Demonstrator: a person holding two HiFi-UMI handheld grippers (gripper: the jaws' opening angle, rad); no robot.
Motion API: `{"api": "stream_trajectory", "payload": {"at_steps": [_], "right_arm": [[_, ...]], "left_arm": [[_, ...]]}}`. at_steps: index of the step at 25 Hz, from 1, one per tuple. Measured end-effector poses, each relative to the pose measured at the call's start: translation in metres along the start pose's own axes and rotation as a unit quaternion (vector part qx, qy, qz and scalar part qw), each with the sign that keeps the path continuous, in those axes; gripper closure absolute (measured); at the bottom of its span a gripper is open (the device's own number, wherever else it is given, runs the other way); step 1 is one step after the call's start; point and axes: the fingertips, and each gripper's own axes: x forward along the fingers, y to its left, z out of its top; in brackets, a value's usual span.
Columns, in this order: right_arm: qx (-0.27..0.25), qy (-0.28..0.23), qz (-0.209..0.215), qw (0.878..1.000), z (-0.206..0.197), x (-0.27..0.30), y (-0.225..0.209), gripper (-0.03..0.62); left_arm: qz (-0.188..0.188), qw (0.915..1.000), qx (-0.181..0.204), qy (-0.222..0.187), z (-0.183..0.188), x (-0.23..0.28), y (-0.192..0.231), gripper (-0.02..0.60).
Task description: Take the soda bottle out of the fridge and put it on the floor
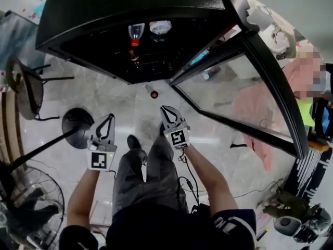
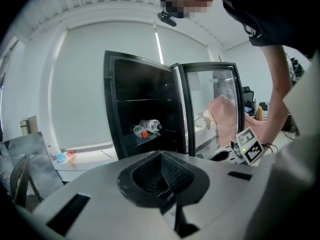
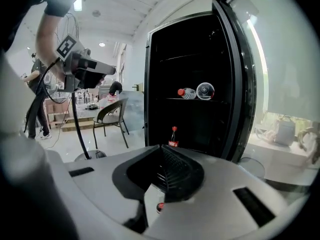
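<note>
Your left gripper (image 1: 110, 117) and right gripper (image 1: 162, 108) hang in front of your legs, each with its jaws clenched together on nothing. Just ahead of the right jaws and a little to their left, apart from them, the soda bottle (image 1: 152, 91) stands on the floor (image 1: 125, 103), dark with a red cap, right before the open fridge (image 1: 78, 14). The glass door (image 1: 250, 98) is swung wide to your right, and clear bottles (image 1: 136, 31) lie on a shelf inside. Judging by this, the bottle is out and set down, so the placing step looks done. Next you need only draw both grippers clear without knocking it over.
</note>
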Motion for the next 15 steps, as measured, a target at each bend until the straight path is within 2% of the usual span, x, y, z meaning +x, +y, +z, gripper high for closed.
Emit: {"api": "stream_trajectory", "payload": {"at_steps": [4, 7, 12, 15], "right_arm": [[0.001, -0.006, -0.001, 1.000, 0.031, -0.011, -0.001, 0.574], [-0.002, -0.010, 0.003, 1.000, 0.056, -0.024, 0.001, 0.574], [-0.003, -0.016, 0.004, 1.000, 0.110, -0.054, 0.006, 0.574], [-0.001, -0.021, -0.003, 1.000, 0.150, -0.074, 0.006, 0.574]], "left_arm": [[0.012, 0.9998, -0.002, -0.018, 0.029, -0.005, 0.007, 0.557], [0.014, 0.9998, -0.001, -0.011, 0.045, -0.013, 0.007, 0.557], [0.023, 0.9996, -0.010, -0.007, 0.075, -0.034, 0.012, 0.557], [0.026, 0.9994, 0.003, -0.020, 0.103, -0.047, 0.019, 0.557]]}}
